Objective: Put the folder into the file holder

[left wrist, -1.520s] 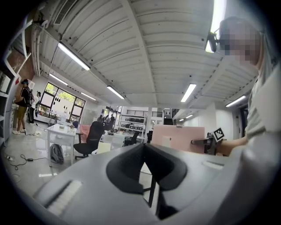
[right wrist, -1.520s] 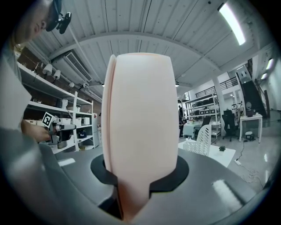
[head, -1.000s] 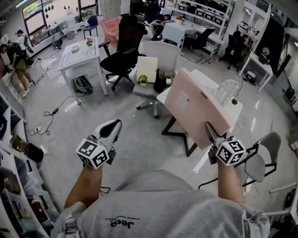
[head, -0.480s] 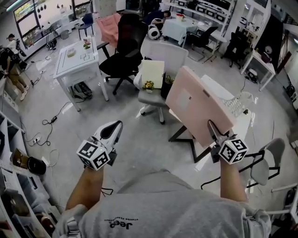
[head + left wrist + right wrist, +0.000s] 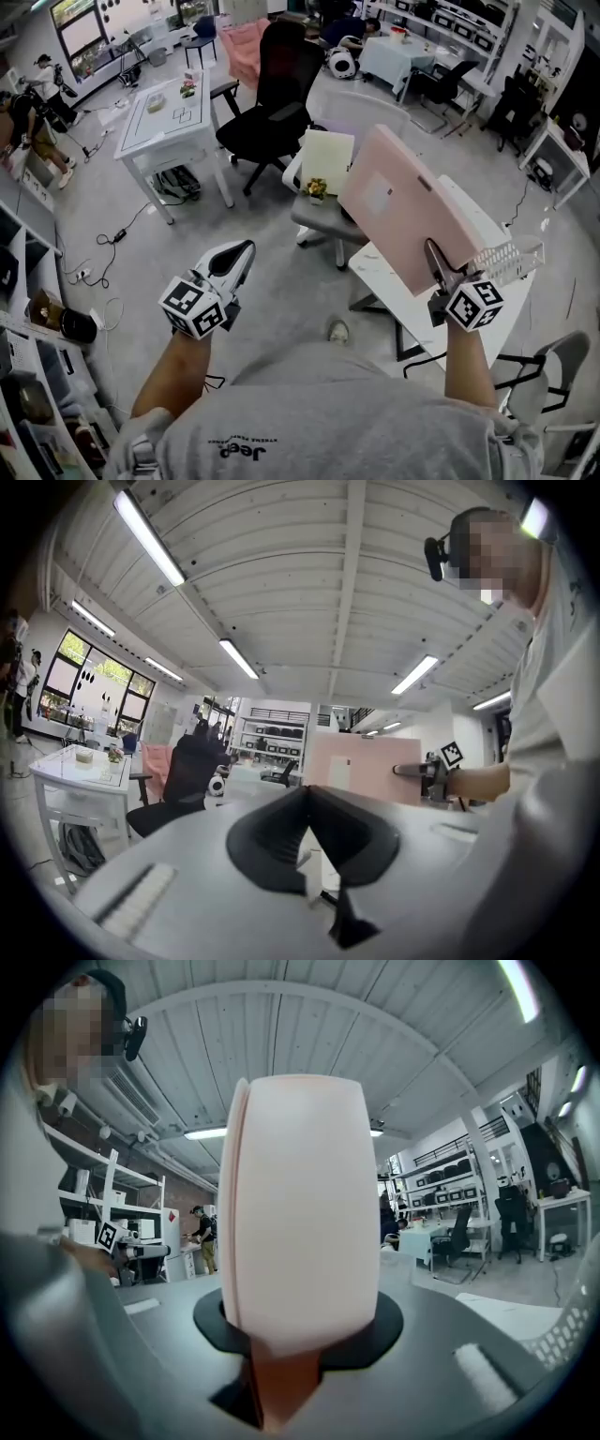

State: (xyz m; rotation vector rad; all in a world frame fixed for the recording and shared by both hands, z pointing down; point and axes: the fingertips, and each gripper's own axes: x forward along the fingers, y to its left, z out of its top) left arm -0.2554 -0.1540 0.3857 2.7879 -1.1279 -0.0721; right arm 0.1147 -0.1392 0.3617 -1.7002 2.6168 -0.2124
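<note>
A large pink folder is held upright and tilted over the white table, and my right gripper is shut on its lower edge. In the right gripper view the folder fills the middle, clamped between the jaws. The white mesh file holder lies on the table just right of that gripper, and its rim shows at the lower right of the right gripper view. My left gripper hangs over the floor at the left, shut and holding nothing. The left gripper view also shows the folder and the right gripper.
A grey chair carrying a pale board and a small plant stands behind the folder. A black office chair and a white desk lie further back left. Another grey chair is at the lower right. Shelves line the left edge.
The view has shifted closer to the white table. The file holder now sits beside the right gripper instead of behind the folder. Both grippers keep their state.
</note>
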